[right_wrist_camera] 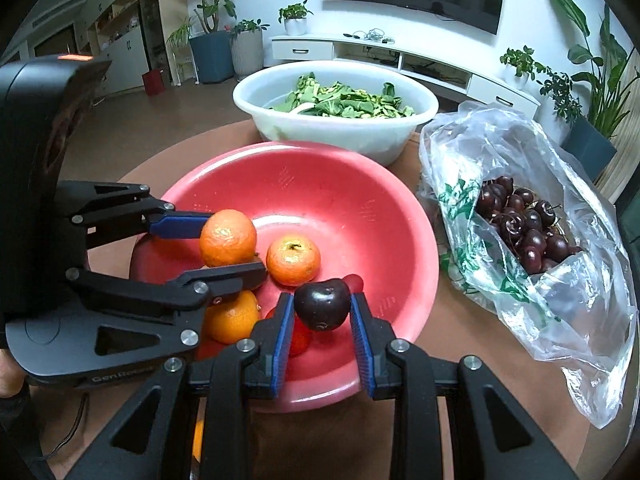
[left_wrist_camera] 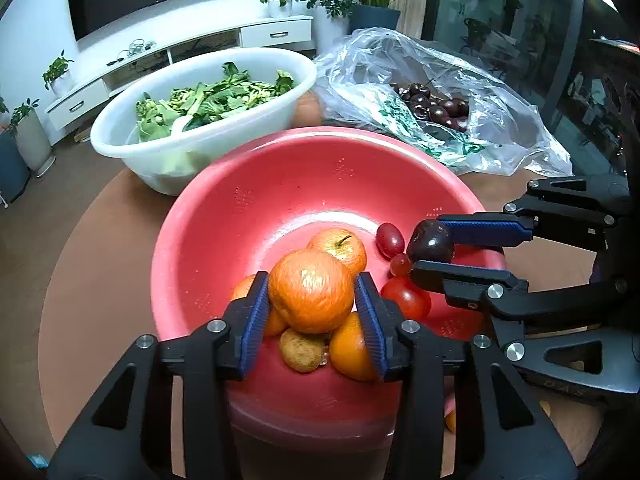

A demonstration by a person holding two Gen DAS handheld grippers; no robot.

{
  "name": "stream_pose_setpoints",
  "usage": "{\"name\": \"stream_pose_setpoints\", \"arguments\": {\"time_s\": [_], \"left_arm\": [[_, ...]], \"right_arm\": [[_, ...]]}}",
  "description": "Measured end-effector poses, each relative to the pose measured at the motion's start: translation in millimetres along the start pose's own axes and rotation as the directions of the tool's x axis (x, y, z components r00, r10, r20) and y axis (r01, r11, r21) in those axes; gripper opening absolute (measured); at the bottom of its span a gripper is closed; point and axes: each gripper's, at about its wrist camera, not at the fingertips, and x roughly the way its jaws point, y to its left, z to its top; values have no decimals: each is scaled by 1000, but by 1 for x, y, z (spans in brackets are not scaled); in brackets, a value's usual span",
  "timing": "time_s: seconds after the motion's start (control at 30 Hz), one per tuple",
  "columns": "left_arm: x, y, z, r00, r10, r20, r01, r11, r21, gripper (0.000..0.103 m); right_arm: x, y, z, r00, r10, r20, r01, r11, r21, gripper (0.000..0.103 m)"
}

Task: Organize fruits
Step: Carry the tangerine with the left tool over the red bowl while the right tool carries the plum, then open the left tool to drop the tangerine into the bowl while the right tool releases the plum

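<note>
where ribbed blue pads (left_wrist_camera: 256, 312) pinch, dimpled round mandarin (left_wrist_camera: 311, 290)

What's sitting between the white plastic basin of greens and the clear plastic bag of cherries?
Mostly bare brown tabletop; the white basin and the cherry bag stand apart, seen in the right wrist view.

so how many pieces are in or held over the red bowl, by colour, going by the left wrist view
orange fruit: 4, one in the left gripper
red fruit: 3
dark cherry: 1, in the right gripper
brown fruit: 1
total: 9 visible
</note>
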Motion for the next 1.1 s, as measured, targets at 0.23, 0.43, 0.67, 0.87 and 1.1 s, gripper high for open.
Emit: {"name": "stream_pose_setpoints", "arguments": {"time_s": [0.23,0.43,0.67,0.87,1.1], "left_arm": [[-9,5,-3,1000,7,20,-7,1000,-28,51],[-26,11,-10,998,26,48,-23,998,-61,58],[-66,10,-27,994,20,110,-8,994,-109,84],[-98,-8,-59,988,13,152,7,992,-125,101],[-114,-35,-108,992,7,129,11,991,-133,102]], "right_arm": [[0,3,0,1000,3,-4,-3,1000,-15,36],[-6,3,0,1000,6,15,-6,1000,-15,55],[-41,4,-10,996,12,93,-13,1000,7,65],[-76,-6,-46,989,33,146,-48,994,100,73],[-99,-7,-108,987,69,147,-96,978,184,73]]}}
